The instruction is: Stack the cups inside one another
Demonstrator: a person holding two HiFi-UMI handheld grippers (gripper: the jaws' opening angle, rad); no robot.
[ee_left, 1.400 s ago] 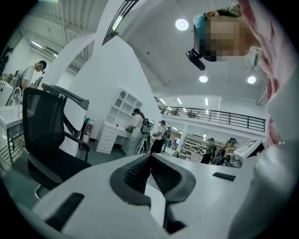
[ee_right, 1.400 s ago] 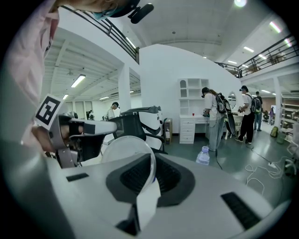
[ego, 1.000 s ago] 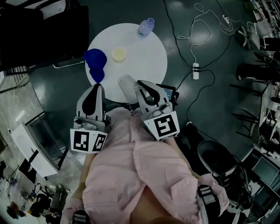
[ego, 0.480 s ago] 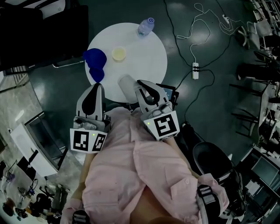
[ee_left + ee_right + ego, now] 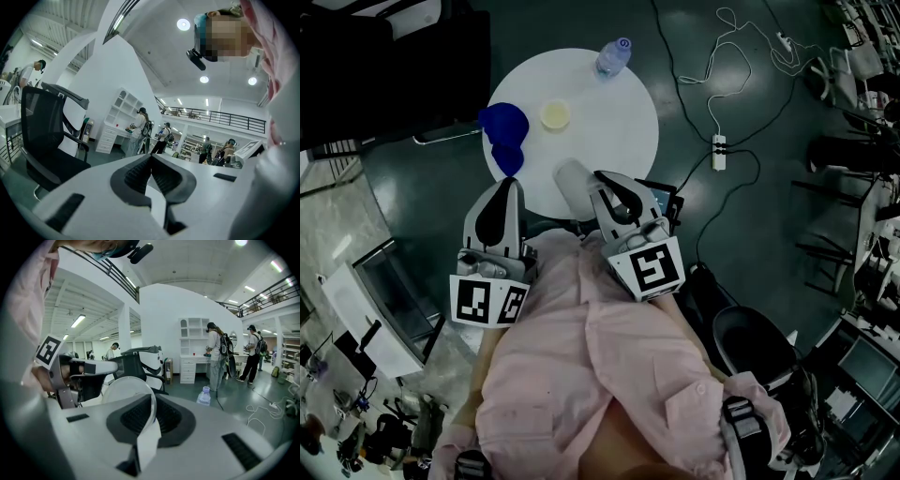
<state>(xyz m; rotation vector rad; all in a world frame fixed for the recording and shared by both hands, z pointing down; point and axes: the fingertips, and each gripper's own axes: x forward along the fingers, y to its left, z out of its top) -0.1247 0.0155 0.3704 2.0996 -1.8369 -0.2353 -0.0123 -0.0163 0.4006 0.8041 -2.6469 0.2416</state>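
**Head view with both gripper views: cup stacking, carrying step.** The right gripper point(image 5: 152, 401) is clamped on the thin wall of a translucent white cup point(image 5: 572, 184), with the rim running between its pads. It holds the cup tilted over the near edge of the round table point(image 5: 623, 131). The left gripper point(image 5: 151, 159) has its jaws pressed together with nothing between them and hangs beside the right one, short of the table. A blue cup point(image 5: 504, 124) is at the table's left edge; whether it is one cup or two cannot be told. A small pale yellow cup point(image 5: 555, 115) is near the middle, and a water bottle point(image 5: 614, 58) is at the far edge. The step in hand appears to be bringing the held cup to a receiving cup. To do it well, turn the cup base-down, centre it over the wider mouth, lower it straight, and let go only once it is seated. The wall pinch may let the cup swing, so the idle left gripper could steady the receiver.
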